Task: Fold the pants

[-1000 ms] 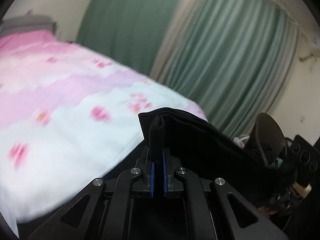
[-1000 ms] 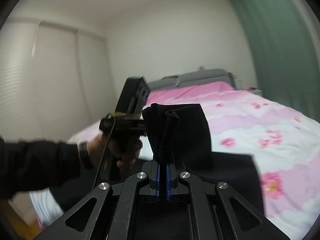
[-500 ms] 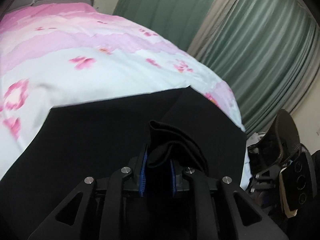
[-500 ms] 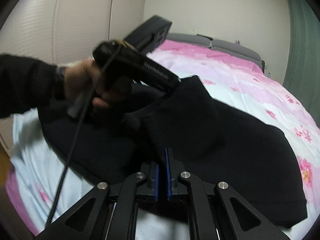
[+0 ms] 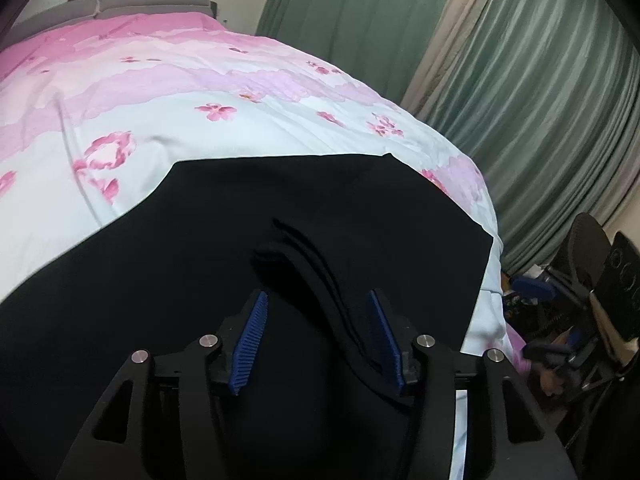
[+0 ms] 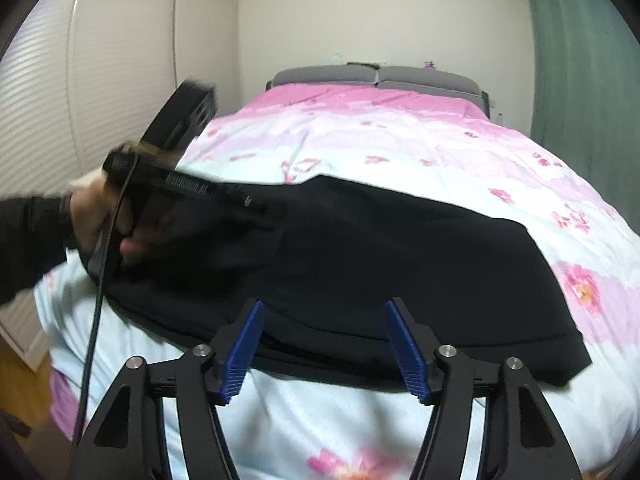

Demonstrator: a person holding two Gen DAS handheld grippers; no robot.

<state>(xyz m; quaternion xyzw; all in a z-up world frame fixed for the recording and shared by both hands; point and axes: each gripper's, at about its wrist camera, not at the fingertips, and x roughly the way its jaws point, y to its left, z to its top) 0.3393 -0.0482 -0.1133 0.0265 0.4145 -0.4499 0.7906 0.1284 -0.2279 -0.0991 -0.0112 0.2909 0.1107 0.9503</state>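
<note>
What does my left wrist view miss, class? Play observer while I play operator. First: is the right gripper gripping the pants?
Observer: No. The right gripper has its jaws opening; the near edge of the pants lies between them, and the pads are not pressing on it.
Operator: Who holds the left gripper?
Observer: A hand in a dark sleeve, over the pants at the left of the right wrist view.
Operator: What's beyond that hand?
Observer: White closet doors.

Bed [image 6: 400, 128] under pink-flowered quilt [image 5: 168, 132], black pants [image 6: 400, 248] spread flat across it
</note>
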